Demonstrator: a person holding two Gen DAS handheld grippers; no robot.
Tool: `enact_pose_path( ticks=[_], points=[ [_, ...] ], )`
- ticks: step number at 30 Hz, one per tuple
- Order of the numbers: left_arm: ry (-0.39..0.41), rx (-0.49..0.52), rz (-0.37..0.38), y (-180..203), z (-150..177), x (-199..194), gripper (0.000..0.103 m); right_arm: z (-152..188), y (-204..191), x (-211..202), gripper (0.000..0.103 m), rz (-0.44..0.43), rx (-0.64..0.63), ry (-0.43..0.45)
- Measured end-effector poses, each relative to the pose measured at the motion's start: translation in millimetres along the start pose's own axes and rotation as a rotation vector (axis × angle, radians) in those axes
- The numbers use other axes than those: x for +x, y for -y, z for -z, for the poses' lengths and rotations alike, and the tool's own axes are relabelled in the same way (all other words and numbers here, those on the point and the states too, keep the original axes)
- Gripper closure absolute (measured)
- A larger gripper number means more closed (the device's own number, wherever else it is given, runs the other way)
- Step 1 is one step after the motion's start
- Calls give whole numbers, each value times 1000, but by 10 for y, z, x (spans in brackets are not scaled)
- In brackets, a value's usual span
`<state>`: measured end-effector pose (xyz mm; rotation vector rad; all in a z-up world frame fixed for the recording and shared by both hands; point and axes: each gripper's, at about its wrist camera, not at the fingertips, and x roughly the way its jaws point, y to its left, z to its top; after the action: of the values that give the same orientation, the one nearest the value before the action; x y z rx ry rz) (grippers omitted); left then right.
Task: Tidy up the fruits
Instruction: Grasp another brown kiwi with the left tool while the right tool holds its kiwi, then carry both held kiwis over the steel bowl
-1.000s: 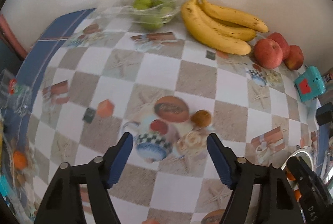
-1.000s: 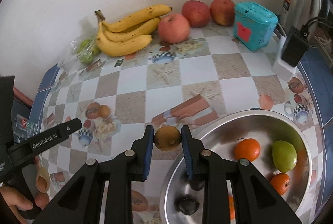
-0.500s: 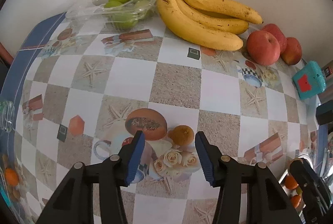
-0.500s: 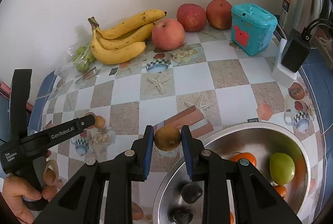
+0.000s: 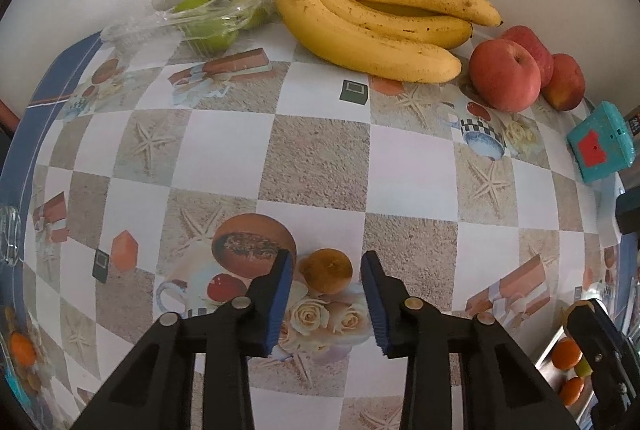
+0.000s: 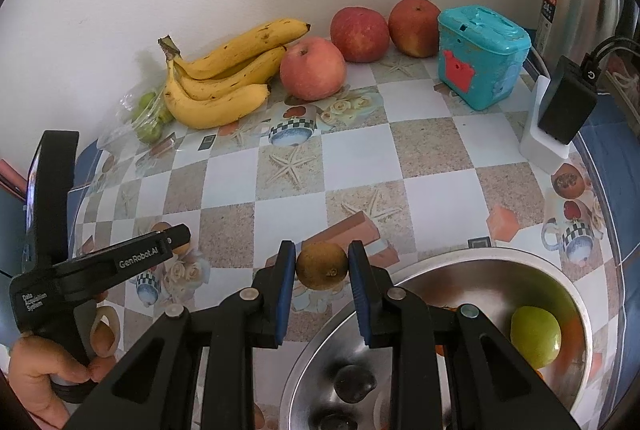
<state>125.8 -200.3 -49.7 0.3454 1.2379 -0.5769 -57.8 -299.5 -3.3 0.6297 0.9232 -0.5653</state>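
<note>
**Right wrist view: sorting partly done, two small fruits in play**

The right gripper (image 6: 322,266) is clamped on a small brown fruit (image 6: 322,265), poised just left of the steel bowl (image 6: 460,262), which holds a green fruit (image 6: 535,336) and oranges (partly hidden). The left gripper (image 5: 325,272) has just been closing, its jaws narrow around a second small fruit (image 5: 326,270) on the near table, pads apparently not yet pressing. Bananas (image 5: 372,26), apples (image 5: 505,74) and a bag of green fruit (image 5: 208,10) sit far back by the wall.

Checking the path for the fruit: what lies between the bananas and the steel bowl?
Only bare patterned tablecloth between the bananas and the bowl, in the right wrist view.
</note>
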Motion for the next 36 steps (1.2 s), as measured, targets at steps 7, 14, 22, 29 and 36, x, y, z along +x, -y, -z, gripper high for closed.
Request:
enact_pose_path(
  ticks=[7, 14, 22, 29, 36],
  points=[
    [-9, -7, -2, -29, -2, 4, 75, -5, 4, -34, 75, -7, 5, 8],
    [-8, -20, 3, -43, 42, 6, 75, 0, -3, -32, 75, -10, 6, 4],
    [26, -42, 28, -48, 179, -231, 75, 26, -9, -67, 75, -15, 10, 2],
    [71, -58, 71, 16, 261, -608, 75, 87, -37, -260, 75, -12, 7, 16],
    [135, -23, 102, 200, 356, -1130, 75, 169, -58, -604, 75, -8, 2, 56]
  ],
)
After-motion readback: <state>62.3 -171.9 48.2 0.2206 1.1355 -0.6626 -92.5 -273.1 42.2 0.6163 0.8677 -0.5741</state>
